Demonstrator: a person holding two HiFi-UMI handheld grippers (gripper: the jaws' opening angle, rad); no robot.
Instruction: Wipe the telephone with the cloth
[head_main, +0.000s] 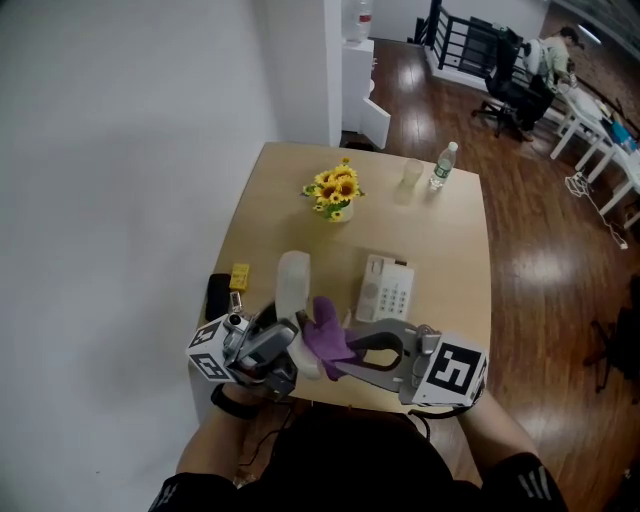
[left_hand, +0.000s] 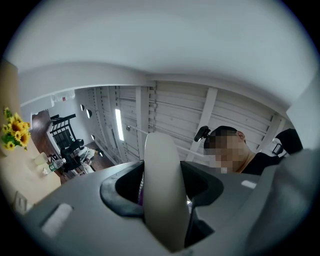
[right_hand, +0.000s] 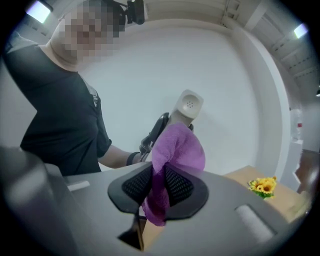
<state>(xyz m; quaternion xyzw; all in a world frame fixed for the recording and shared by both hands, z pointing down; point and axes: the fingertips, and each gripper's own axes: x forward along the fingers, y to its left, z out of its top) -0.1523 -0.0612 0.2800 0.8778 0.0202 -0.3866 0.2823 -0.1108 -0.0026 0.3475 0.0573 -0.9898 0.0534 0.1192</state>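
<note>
**Low at the frame's centre, both tools loaded**

Low at the centre of the head view, my left tool (head_main: 288, 352) is clenched on the handset (head_main: 292, 280), which stands up above the counter (head_main: 290, 190). My left gripper view shows the jaws pinching its pale body (left_hand: 162, 195) from both sides. My right tool (head_main: 345, 362) grips the purple cloth (head_main: 328, 335); its jaws close on the fabric (right_hand: 160, 187), and the bunched top (right_hand: 177, 150) lies against the handset (right_hand: 186, 107). Just beyond, the telephone base (head_main: 387, 287) lies flat at mid-counter. Sunflowers (head_main: 335, 192) and a bottle (head_main: 443, 165) stand toward the far edge.
</note>
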